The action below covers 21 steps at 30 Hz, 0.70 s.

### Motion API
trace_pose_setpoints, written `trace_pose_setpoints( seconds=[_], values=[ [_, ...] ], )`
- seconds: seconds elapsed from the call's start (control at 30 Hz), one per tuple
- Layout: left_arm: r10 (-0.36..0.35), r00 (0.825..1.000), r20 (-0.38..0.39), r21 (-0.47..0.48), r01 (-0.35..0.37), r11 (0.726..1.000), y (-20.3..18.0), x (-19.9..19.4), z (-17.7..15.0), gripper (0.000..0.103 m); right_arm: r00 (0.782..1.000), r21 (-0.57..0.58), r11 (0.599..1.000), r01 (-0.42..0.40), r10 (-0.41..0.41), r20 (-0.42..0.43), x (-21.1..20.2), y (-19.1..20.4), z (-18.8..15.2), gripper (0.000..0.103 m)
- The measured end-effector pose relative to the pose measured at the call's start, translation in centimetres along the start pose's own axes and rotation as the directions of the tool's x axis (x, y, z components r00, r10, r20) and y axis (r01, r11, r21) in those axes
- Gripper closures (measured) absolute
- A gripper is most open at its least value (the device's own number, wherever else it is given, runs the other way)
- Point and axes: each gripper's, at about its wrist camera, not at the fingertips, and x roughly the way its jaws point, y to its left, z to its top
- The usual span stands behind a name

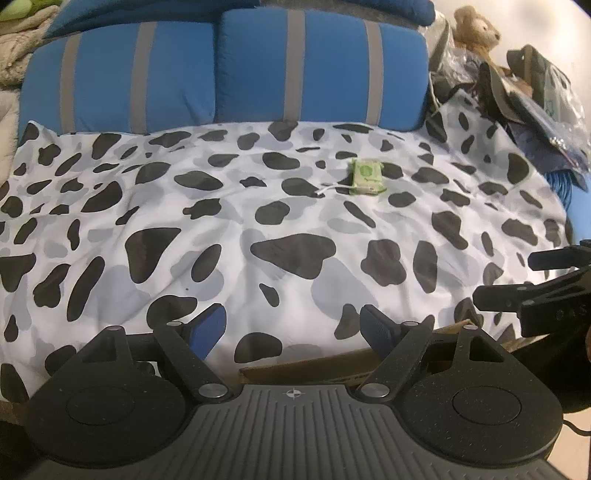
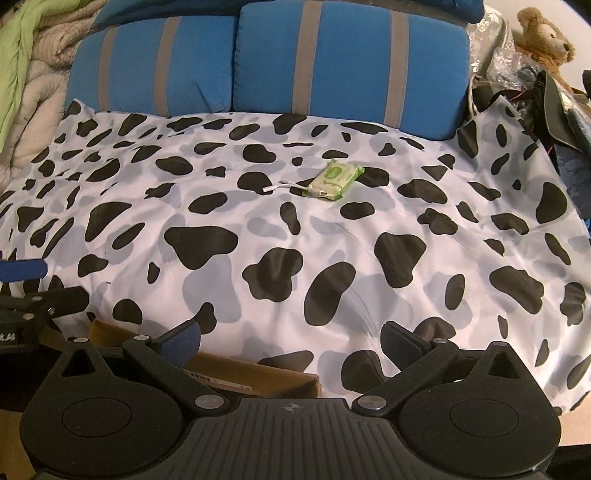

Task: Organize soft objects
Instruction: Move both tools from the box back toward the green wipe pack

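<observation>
Currently both grippers hover with fingers spread apart, holding nothing: the left gripper (image 1: 293,325) and the right gripper (image 2: 291,338), each at the bottom of its frame. A white cow-spotted fabric sheet (image 1: 221,229) fills mid-frame, a small green wipes packet (image 1: 365,176) lying on it right of centre. Two blue grey-striped cushions (image 2: 258,62) sit along the top, a brown plush bear (image 2: 546,37) at upper right.

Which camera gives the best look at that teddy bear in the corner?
The right wrist view: the teddy bear appears larger, its face clear in profile. The left wrist view shows it smaller and blurrier at the edge.
</observation>
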Motion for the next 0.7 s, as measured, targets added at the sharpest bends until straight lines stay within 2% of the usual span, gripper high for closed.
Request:
trace_pose_setpoints(
  seconds=[0.27, 0.7],
  values=[
    [-0.021, 0.999, -0.044, -0.024, 0.020, 1.000, 0.6, 1.4, 0.8, 0.024, 1.000, 0.005, 1.000, 0.006, -0.006, -0.028, 1.0, -0.7, 0.1, 0.000],
    [-0.036, 0.998, -0.052, 0.057, 0.039, 0.998, 0.0, 3.9, 2.8, 0.024, 0.999, 0.022, 0.999, 0.039, -0.039, -0.024, 2.6, -2.6, 1.6, 0.000]
  ],
)
